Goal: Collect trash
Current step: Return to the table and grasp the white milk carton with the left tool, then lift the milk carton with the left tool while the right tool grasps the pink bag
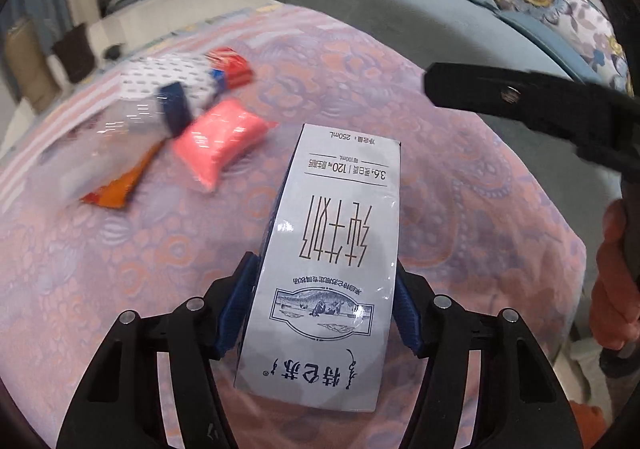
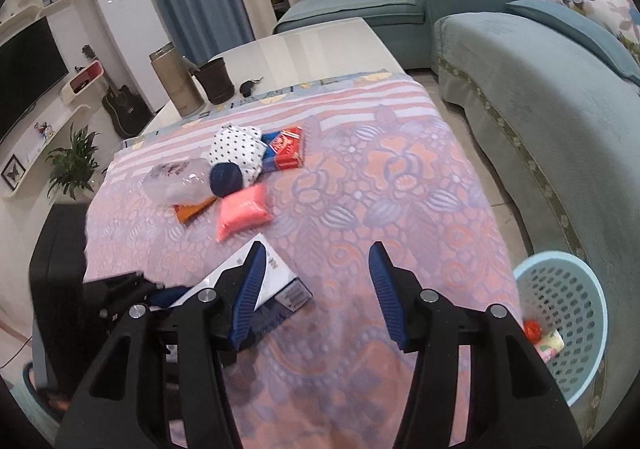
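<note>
Pinched between the left gripper's [image 1: 326, 313] blue pads, a milk carton [image 1: 328, 261] fills centre frame, while the right gripper [image 2: 318, 285] gapes empty.

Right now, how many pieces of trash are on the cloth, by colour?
White: 2, the carton and dotted bag
Pink: 1, the pouch
Red: 1, the wrapper
Orange: 1, the wrapper
Clear: 1, the bottle
Total: 6

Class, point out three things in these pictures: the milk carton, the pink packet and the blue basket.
milk carton [image 1: 332, 249]: left wrist view, middle of its printed white face.
pink packet [image 2: 243, 211]: right wrist view, centre of its puffy front.
blue basket [image 2: 568, 301]: right wrist view, perforated inner wall.
</note>
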Available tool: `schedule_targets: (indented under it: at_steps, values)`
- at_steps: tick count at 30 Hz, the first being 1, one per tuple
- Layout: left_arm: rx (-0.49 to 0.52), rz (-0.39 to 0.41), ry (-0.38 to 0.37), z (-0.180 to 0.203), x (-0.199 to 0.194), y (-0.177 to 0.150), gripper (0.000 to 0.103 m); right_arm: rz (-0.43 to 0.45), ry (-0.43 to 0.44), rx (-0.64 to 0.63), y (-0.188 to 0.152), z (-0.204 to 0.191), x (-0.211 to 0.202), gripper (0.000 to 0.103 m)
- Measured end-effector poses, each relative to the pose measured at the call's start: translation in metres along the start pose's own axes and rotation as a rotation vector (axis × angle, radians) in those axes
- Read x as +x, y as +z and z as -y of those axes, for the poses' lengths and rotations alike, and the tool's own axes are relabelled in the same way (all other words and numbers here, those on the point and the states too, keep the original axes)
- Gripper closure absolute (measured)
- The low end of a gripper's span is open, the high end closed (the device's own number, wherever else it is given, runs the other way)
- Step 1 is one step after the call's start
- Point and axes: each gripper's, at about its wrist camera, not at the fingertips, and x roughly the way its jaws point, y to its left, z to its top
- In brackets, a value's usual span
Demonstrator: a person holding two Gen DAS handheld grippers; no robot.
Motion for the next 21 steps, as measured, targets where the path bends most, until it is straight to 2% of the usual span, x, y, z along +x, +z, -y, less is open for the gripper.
schedule_targets:
  at_steps: [6, 8, 12, 14, 21]
  values:
    - [-0.193, 0.088, 0.005, -0.056, -0.044, -0.028, 0.044, -0.032, 0.052, -0.009, 0.016, -0.023, 0.031, 0.053]
    - [-0.236, 0.115, 0.014, -0.072, -0.056, -0.037, 0.044, -0.057, 0.063, -0.030, 0.018, -0.037, 0.048, 0.049]
    - [-0.311, 0.149, 0.025, -0.097, -0.070, -0.046, 0.044, -0.097, 0.050, -0.111, 0.020, -0.072, 0.080, 0.039]
    - [-0.341, 0.166, 0.029, -0.106, -0.073, -0.049, 0.044, -0.113, 0.018, -0.142, 0.021, -0.085, 0.095, 0.030]
    - [-0.395, 0.178, 0.011, -0.119, -0.069, -0.055, 0.044, -0.149, -0.058, -0.182, 0.024, -0.099, 0.130, 0.031]
